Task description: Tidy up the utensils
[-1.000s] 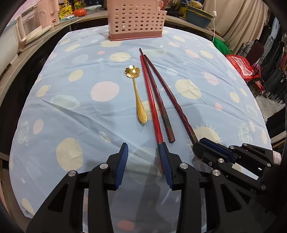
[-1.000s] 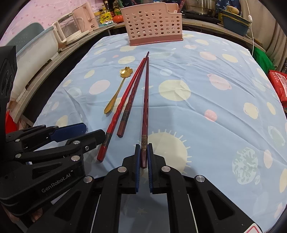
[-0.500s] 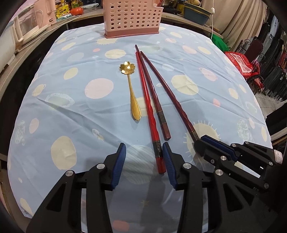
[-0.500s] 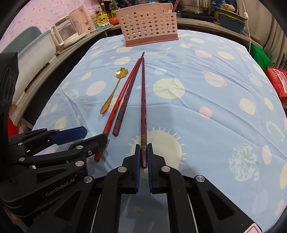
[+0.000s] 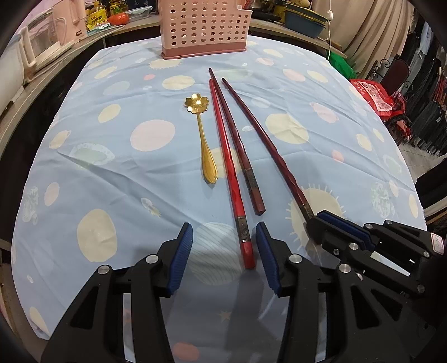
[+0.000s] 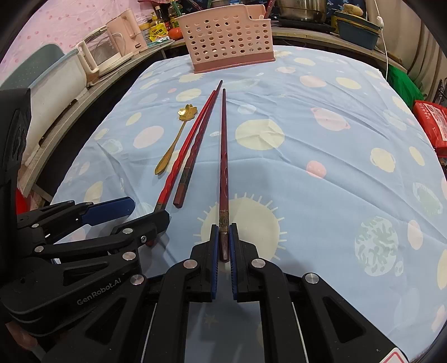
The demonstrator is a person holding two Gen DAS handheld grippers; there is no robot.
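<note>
A lived-in home kitchen: kettle (image 6: 123, 33), stockpot (image 6: 300, 9) and condiment bottles (image 6: 157, 21) crowd the counter (image 6: 307, 35).

Bright, sharp views; fisheye-curved, dark-vignetted edges.

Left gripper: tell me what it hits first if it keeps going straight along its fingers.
The left gripper points steeply down, so it would likely meet the butt end of the bright red chopstick lying between its open fingers, on the tablecloth. Depth is hard to judge.

tablecloth (image 5: 117, 173): blue, dotted | spoon (image 5: 205, 145): gold | basket (image 5: 204, 25): pink
</note>
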